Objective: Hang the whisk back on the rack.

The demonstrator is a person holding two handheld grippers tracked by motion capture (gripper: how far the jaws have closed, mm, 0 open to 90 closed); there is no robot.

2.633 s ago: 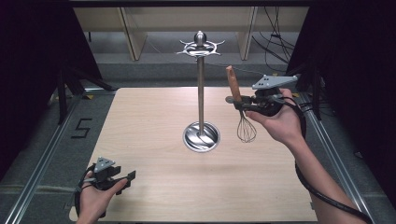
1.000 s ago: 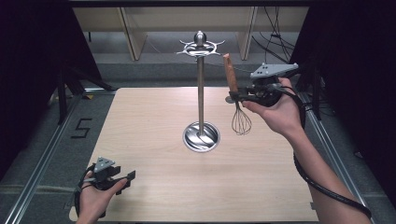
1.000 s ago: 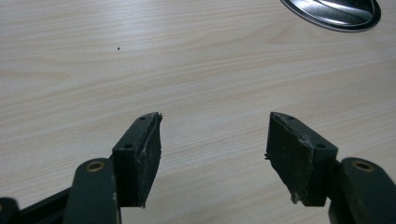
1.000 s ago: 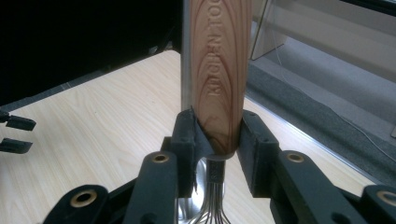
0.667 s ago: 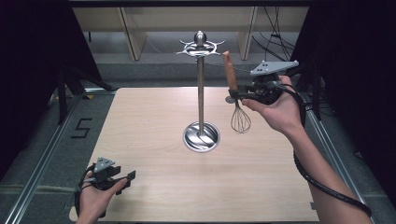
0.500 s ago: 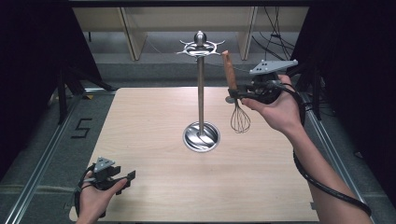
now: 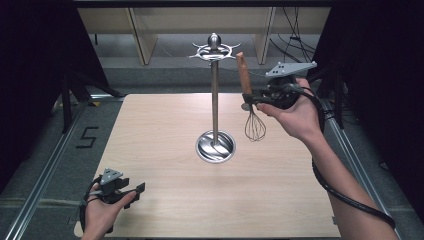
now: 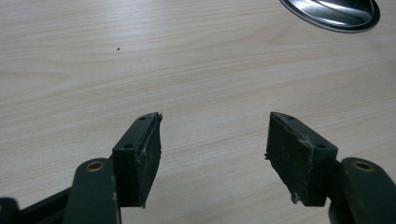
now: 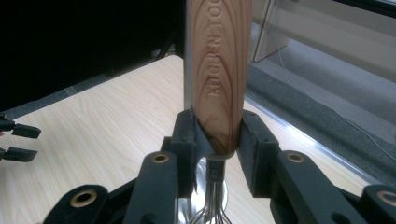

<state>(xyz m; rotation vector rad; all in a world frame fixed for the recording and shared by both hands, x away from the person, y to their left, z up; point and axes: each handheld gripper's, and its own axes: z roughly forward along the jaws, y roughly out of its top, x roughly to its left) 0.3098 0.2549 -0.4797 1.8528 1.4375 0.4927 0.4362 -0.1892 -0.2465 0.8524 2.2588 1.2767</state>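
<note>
A whisk point(image 7: 244, 75) with a wooden handle stands upright in the air, its wire head point(image 7: 255, 127) hanging down. My right gripper point(image 7: 248, 100) is shut on the handle's lower end, to the right of the metal stand point(image 7: 215, 100). The stand has a ring of hooks point(image 7: 215, 49) on top and a round base point(image 7: 215, 146). In the right gripper view the handle point(image 9: 217, 70) rises between the jaws of my right gripper point(image 9: 217, 135). My left gripper point(image 7: 137, 189) rests open near the table's front left corner, and between its jaws point(image 8: 215, 154) is bare tabletop.
The wooden table point(image 7: 150, 130) has metal rails along both sides. The stand's base point(image 8: 331, 14) shows at the top right of the left gripper view. My left gripper point(image 9: 18, 140) appears far off in the right gripper view. Shelving legs stand beyond the table's far edge.
My right gripper has lifted the whisk higher and brought it a little nearer the stand's top, with the handle more upright. The left gripper has stayed put.
</note>
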